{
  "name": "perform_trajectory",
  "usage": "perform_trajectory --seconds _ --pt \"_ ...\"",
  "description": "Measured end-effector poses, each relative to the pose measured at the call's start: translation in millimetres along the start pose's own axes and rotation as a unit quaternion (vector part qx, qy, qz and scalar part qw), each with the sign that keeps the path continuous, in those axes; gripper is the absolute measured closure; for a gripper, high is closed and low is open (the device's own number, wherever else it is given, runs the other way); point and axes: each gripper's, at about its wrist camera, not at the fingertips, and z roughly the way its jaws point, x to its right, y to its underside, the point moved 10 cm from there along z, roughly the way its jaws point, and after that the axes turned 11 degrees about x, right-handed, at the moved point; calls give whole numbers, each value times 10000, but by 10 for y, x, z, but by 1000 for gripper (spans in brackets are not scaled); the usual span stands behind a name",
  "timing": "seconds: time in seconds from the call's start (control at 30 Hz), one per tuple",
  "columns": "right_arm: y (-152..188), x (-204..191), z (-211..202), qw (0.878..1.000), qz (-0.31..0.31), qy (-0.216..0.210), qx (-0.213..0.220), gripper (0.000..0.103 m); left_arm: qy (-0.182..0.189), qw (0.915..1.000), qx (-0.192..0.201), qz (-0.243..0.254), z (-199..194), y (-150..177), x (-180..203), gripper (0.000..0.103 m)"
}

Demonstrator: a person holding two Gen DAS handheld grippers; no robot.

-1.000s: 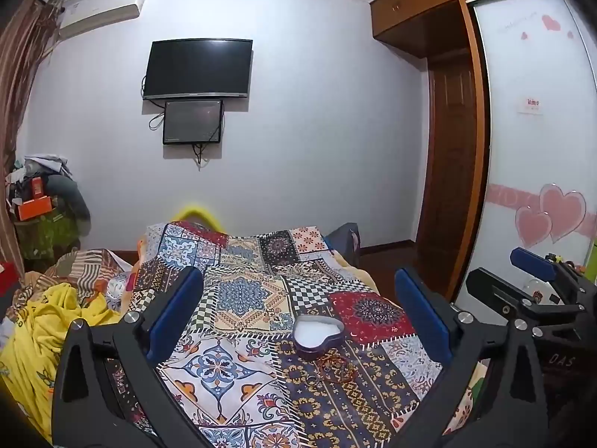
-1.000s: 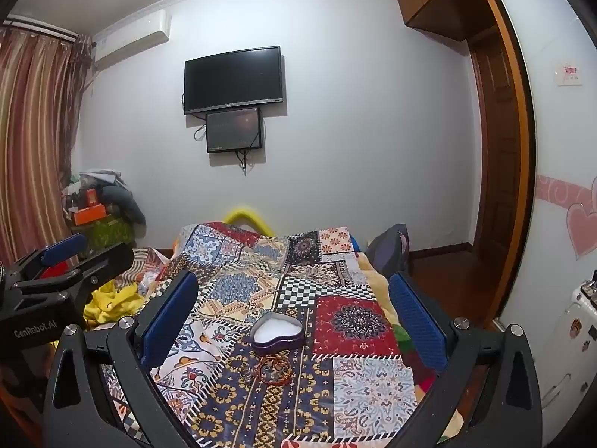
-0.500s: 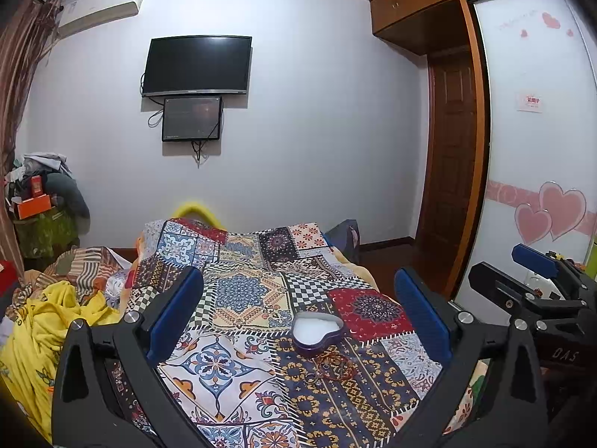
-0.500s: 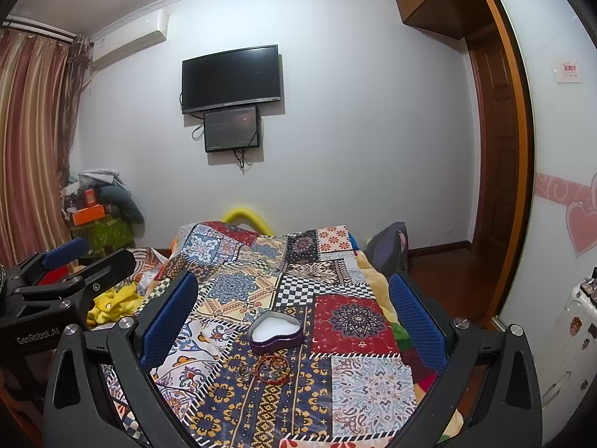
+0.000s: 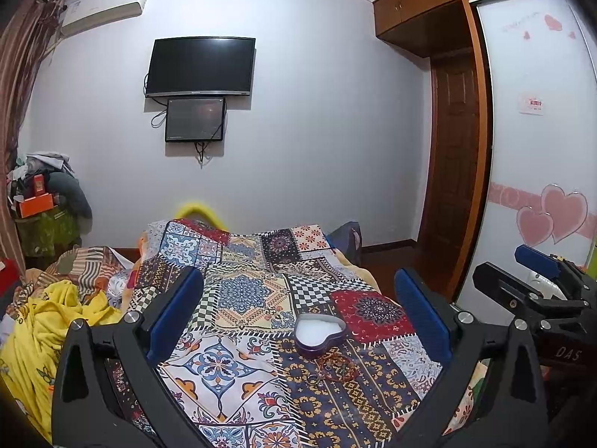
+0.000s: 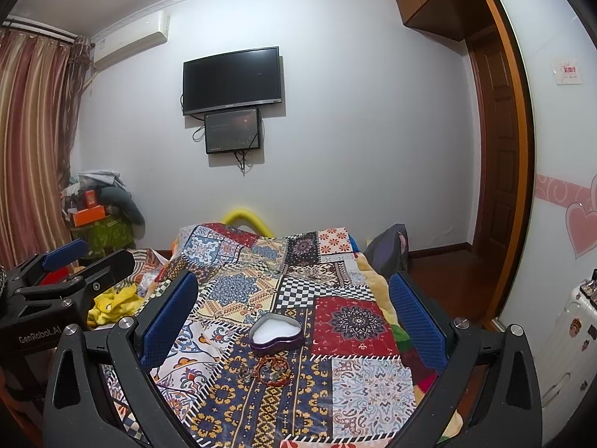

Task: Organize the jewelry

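On the bed (image 5: 238,298), spread with a bright patchwork quilt (image 6: 350,321), we find the jewelry things near the middle. A purple heart-shaped tin (image 5: 319,334) sits open-topped with a white lining, flat on the quilt. Just nearer than the tin lies a small tangle of jewelry: a red beaded bracelet (image 5: 337,367) and some smaller pieces beside it that are too small for us to name. In the right wrist view the same tin (image 6: 275,333) and bracelet (image 6: 274,367) appear, with the bracelet just in front of the tin, close to it but apart.

We hold both claws above the near end of the bed. Our left claw (image 5: 298,319) has its blue-padded fingers (image 5: 175,313) spread wide apart, with nothing between them. Our right claw (image 6: 293,315) is likewise spread wide and holds nothing; it also shows at the far right edge of the left wrist view.

Farther off, a dark television (image 5: 200,66) hangs on the pale wall with a smaller screen (image 5: 195,119) below it. Yellow bedding (image 5: 48,321) is heaped to the left of the quilt.
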Motion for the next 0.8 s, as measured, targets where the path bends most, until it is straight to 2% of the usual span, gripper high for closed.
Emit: perform_trajectory --seconds 0.8 --pt "4 -27 15 10000 -6 13 -29 1 -3 10000 -33 58 37 48 51 0"
